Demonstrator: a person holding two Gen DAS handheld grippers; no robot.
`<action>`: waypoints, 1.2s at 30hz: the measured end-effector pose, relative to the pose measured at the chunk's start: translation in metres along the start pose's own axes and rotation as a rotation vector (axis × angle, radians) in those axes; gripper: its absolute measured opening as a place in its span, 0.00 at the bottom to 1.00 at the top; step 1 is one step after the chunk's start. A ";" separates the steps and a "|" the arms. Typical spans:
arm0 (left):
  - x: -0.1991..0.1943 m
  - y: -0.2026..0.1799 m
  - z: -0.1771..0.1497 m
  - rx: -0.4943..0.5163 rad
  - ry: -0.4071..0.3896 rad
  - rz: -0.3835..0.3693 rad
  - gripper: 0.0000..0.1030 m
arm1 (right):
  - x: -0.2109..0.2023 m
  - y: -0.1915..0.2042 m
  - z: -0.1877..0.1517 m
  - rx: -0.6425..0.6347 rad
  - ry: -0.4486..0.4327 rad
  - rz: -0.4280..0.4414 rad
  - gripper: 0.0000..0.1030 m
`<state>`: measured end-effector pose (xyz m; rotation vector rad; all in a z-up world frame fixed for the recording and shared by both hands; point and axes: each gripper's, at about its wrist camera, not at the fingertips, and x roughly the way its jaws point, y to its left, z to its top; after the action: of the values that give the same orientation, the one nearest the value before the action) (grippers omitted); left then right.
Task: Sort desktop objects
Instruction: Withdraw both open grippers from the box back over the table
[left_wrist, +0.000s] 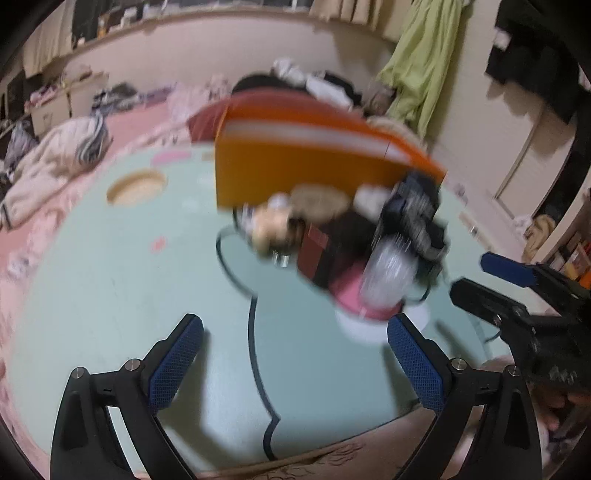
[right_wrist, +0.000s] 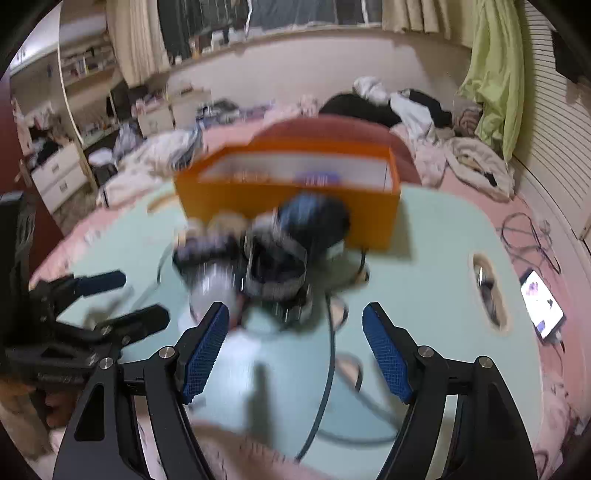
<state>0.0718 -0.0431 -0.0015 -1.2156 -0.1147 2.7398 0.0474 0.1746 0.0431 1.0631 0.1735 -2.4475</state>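
An open orange box (left_wrist: 295, 173) stands at the back of the pale green table (left_wrist: 110, 277); it also shows in the right wrist view (right_wrist: 288, 195). A blurred heap of small objects lies before it: a clear plastic bottle (left_wrist: 388, 273), a dark red box (left_wrist: 314, 251), a pink and white item (left_wrist: 354, 295), a dark camera-like thing (right_wrist: 280, 266). My left gripper (left_wrist: 295, 354) is open and empty, short of the heap. My right gripper (right_wrist: 295, 339) is open and empty, just short of the heap. Each gripper shows in the other's view, the right one (left_wrist: 491, 280) and the left one (right_wrist: 122, 299).
A black cable (left_wrist: 255, 350) runs across the table toward me. The table has a round hole (left_wrist: 136, 186) at the left and another hole (right_wrist: 489, 291) at the right. A lit phone (right_wrist: 543, 302) lies on the pink bedding beside the table.
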 end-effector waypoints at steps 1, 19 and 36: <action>0.001 -0.002 -0.002 0.011 0.005 0.031 0.99 | 0.006 0.004 -0.005 -0.024 0.030 -0.014 0.73; 0.005 -0.011 -0.003 0.052 0.024 0.127 1.00 | 0.029 -0.004 -0.015 -0.026 0.123 -0.038 0.99; 0.002 -0.013 -0.004 0.052 0.019 0.125 1.00 | -0.002 -0.037 0.002 0.206 -0.078 0.180 0.84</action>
<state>0.0749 -0.0302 -0.0042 -1.2760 0.0363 2.8159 0.0299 0.2070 0.0433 1.0169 -0.1950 -2.3747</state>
